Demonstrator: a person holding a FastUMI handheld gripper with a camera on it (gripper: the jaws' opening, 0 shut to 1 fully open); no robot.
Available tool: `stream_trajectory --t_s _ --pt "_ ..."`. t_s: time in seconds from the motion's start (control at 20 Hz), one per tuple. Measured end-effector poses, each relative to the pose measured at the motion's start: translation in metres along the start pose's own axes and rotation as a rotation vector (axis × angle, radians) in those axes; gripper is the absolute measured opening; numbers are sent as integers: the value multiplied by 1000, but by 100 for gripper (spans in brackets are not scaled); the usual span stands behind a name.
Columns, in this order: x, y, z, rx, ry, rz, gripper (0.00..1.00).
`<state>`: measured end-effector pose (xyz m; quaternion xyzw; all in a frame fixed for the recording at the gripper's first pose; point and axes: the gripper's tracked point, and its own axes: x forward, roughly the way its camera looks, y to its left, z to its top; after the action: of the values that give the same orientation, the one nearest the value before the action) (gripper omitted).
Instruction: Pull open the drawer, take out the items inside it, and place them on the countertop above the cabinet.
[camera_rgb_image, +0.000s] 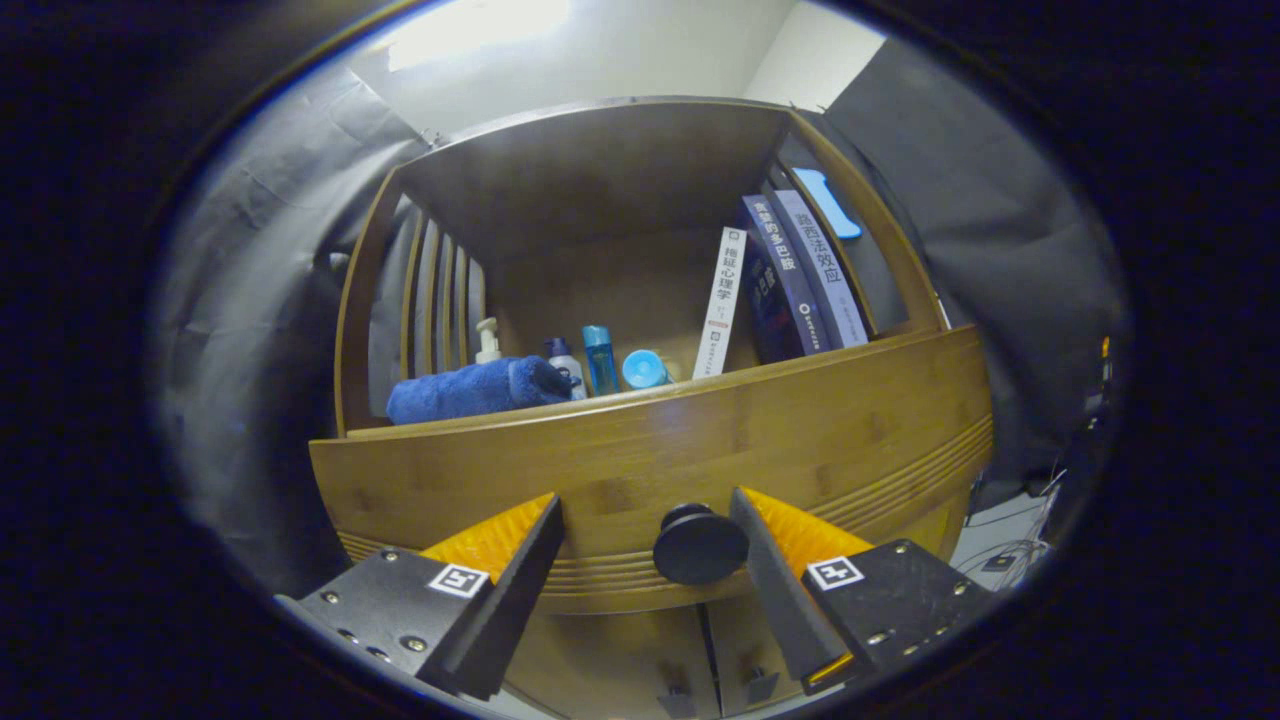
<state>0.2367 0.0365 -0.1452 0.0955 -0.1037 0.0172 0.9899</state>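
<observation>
Knob: round black drawer knob (700, 545) sits between my fingers, nearer right one, on bamboo drawer front (650, 470). My gripper (646, 515) spread wide, neither finger touching knob. Drawer looks closed flush; contents hidden, so cannot tell whether items are inside. Countertop above (560, 405) carries rolled blue towel (470, 390), small bottles (600, 360), leaning books (790, 280). If pulling: centre knob first, close evenly behind its head, draw straight back, no twist.

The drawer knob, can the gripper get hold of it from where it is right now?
Probably yes. The knob sits between the open fingers, closer to the right one, with nothing between them and it.
</observation>
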Motion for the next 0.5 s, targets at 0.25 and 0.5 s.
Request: stream_trajectory --t_s 0.25,0.5 --pt "7 -1 0 -16 12 -3 99" --pt "11 2 -1 -78 109 -3 100"
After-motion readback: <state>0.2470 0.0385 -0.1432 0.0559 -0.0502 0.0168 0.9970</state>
